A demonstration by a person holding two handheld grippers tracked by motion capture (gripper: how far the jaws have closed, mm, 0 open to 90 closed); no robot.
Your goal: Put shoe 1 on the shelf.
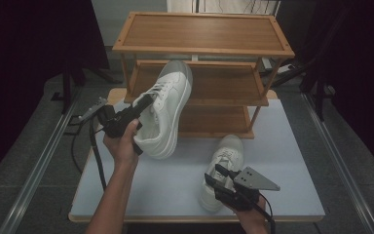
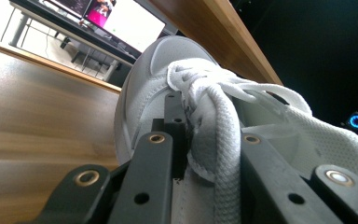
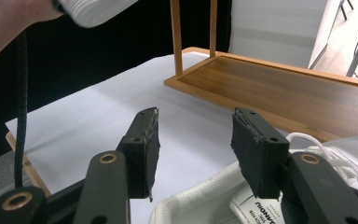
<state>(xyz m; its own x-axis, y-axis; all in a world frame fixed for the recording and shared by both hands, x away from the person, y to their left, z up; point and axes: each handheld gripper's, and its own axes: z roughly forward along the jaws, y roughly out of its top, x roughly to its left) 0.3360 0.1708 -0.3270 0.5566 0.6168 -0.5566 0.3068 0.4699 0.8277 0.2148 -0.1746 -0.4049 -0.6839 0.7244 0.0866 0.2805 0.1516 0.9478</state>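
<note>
High view | your left gripper [image 1: 143, 105] clamps raised sneaker [image 1: 168, 109] before rack [image 1: 204, 48] | your right gripper [image 1: 219, 176] gapes over second sneaker [image 1: 224, 161], nearer you.

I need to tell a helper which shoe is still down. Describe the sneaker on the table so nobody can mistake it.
Start from the wooden three-tier rack at the back of the white table. In front of its right leg lies a white sneaker, toe toward the rack, with the right gripper open over its heel. Unlike the other sneaker, which the left gripper holds in the air, it rests on the tabletop.
</note>
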